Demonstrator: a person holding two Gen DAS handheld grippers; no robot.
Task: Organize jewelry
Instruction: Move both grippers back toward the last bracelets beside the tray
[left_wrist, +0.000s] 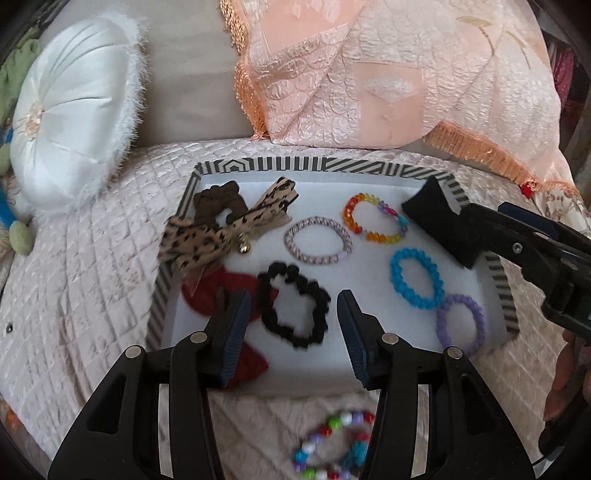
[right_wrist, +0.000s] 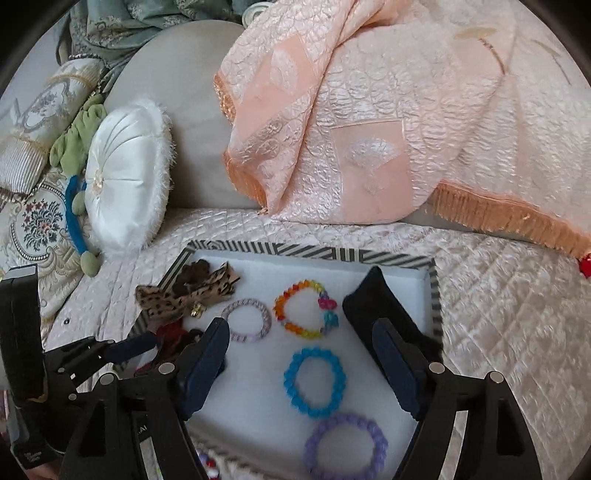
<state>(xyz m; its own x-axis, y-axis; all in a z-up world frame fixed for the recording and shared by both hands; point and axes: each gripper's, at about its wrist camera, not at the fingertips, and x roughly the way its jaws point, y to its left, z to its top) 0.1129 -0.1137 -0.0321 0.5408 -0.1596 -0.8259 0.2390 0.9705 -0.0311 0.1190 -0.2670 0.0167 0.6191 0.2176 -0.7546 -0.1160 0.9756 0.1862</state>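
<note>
A white tray with a striped rim (left_wrist: 295, 164) (right_wrist: 295, 254) lies on the quilted bed. It holds a black scrunchie (left_wrist: 293, 306), a red scrunchie (left_wrist: 221, 291), a leopard bow (left_wrist: 221, 229), a brown scrunchie (left_wrist: 214, 201), a lilac hair tie (left_wrist: 317, 240) (right_wrist: 246, 320), a rainbow bead bracelet (left_wrist: 375, 218) (right_wrist: 304, 308), a blue bracelet (left_wrist: 417, 282) (right_wrist: 314, 382), a purple bracelet (left_wrist: 461, 325) (right_wrist: 345, 446) and a black velvet piece (left_wrist: 439, 218) (right_wrist: 384, 302). A multicoloured bead bracelet (left_wrist: 332, 448) lies on the quilt before the tray. My left gripper (left_wrist: 291, 332) is open above the black scrunchie. My right gripper (right_wrist: 299, 373) is open above the blue bracelet.
A white round cushion (left_wrist: 70, 129) (right_wrist: 125, 177) leans at the back left. A peach fringed throw (left_wrist: 388, 74) (right_wrist: 369, 110) drapes behind the tray. Embroidered pillows (right_wrist: 29, 147) and a green and blue soft toy (right_wrist: 77, 192) lie at the far left.
</note>
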